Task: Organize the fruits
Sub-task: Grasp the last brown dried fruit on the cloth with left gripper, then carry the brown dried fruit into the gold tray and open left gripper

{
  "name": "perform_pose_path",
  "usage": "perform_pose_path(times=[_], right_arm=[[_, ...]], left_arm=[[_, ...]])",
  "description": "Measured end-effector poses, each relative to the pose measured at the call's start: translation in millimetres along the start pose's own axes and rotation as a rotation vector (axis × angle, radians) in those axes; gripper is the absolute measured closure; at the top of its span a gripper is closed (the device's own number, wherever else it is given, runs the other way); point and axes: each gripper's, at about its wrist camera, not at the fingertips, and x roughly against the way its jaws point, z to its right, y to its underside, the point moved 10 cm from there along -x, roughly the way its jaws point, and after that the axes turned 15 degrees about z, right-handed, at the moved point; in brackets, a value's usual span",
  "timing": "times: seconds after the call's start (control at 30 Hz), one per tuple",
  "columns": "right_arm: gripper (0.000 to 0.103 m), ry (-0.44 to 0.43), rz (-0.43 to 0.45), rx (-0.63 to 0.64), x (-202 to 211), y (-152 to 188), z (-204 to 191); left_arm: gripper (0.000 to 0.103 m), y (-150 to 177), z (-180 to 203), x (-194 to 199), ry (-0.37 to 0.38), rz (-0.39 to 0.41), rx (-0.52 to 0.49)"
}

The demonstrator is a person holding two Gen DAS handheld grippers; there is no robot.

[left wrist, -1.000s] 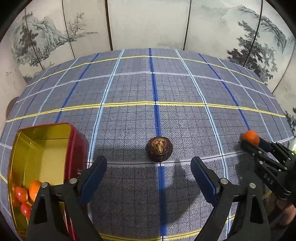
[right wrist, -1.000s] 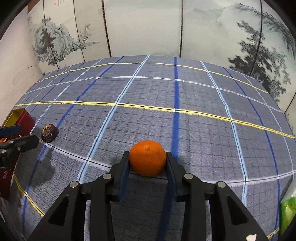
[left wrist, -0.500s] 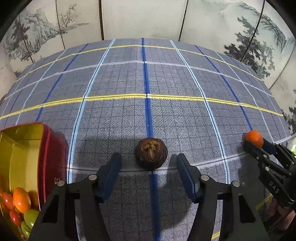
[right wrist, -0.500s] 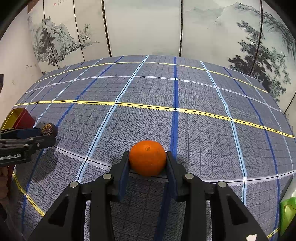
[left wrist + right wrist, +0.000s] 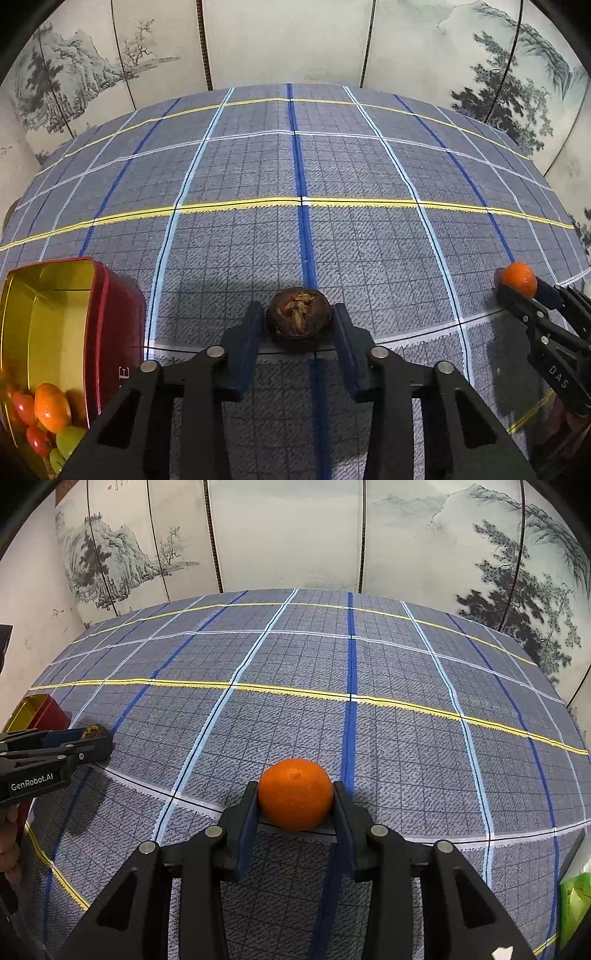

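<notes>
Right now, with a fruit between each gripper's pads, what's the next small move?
Probably lift the left gripper straight up: its jaws are closing on the brown fruit, pads at both sides, fruit on the cloth. The tin sits just left. The right gripper already clamps the orange.

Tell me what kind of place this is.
Probably a staged tabletop set rather than a lived-in kitchen: a plaid tablecloth, a folding screen painted with ink landscapes close behind, and a red tin holding fruit.
</notes>
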Motion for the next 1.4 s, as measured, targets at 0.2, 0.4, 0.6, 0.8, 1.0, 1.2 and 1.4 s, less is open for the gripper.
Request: perform_pose_path(times=[0.2, 0.4, 0.6, 0.8, 1.0, 1.2, 1.4], right_arm=[[0.066, 0.002, -0.001, 0.003, -0.5, 0.3, -0.4], [0.066, 0.009, -0.003, 0.012, -1.2, 1.0, -1.2], [0.066, 0.012, -0.004, 0.016, -1.7, 0.9, -1.6], [0.066, 0.014, -0.004, 0.018, -1.6, 0.9, -1.5], [0.066, 0.014, -0.004, 0.018, -1.7, 0.9, -1.6], [0.066, 0.014, -0.004, 0.018, -1.6, 0.8, -1.3], [0.066, 0.014, -0.004, 0.018, -1.5, 0.7, -1.4]], left_arm=[[0.067, 5.1, -0.3, 5.5, 0.000, -0.006, 0.003], [0.067, 12.1, -0.6, 13.3, -0.001, -0.019, 0.006], [0.067, 18.8, -0.8, 20.3, 0.002, -0.024, 0.023], [0.067, 23.8, -0.5, 26.8, 0.008, -0.027, 0.033], [0.067, 28.3, 2.8, 35.9, 0.023, -0.028, 0.032], [0.067, 32.6, 2.3, 43.3, 0.016, -0.027, 0.039], [0.067, 39.3, 2.0, 52.5, 0.020, -0.033, 0.044]])
